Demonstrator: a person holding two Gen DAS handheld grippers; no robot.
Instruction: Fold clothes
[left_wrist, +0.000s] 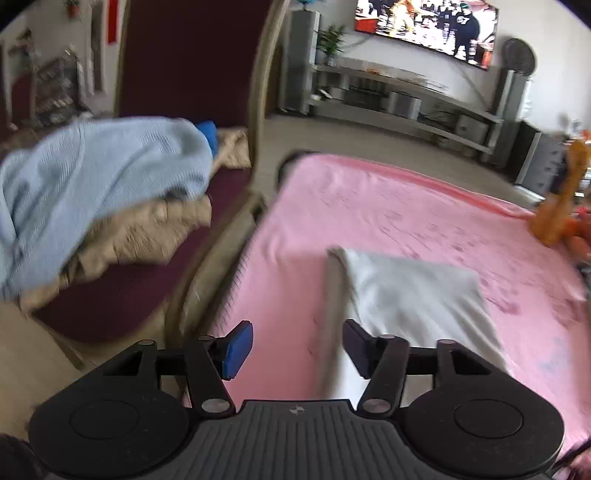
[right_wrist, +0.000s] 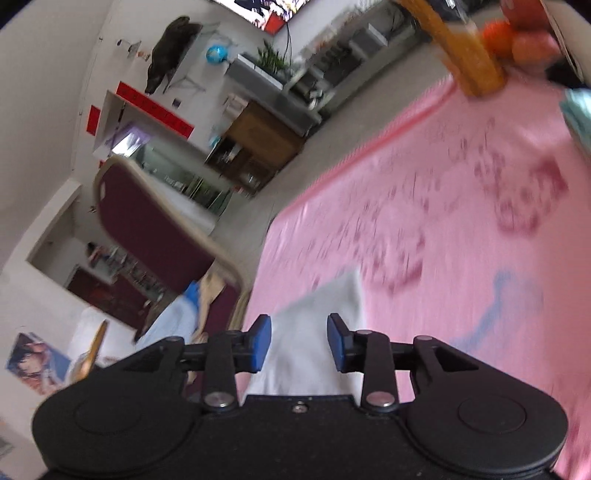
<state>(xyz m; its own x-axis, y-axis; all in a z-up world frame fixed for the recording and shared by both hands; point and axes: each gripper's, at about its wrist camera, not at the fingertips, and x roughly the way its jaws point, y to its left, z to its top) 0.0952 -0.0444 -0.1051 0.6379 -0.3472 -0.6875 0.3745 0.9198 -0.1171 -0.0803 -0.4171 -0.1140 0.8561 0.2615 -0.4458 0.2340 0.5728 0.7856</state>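
A folded white garment lies flat on the pink cloth-covered table. My left gripper hangs above the garment's near left edge, jaws open, nothing between the blue pads. In the right wrist view the same white garment lies below my right gripper, whose jaws stand open and apart from the cloth. A light blue garment is heaped on a tan one on the chair to the left of the table.
The maroon chair with its tall back stands close against the table's left edge. Orange objects sit at the table's far right edge. A TV stand and screen line the far wall across open floor.
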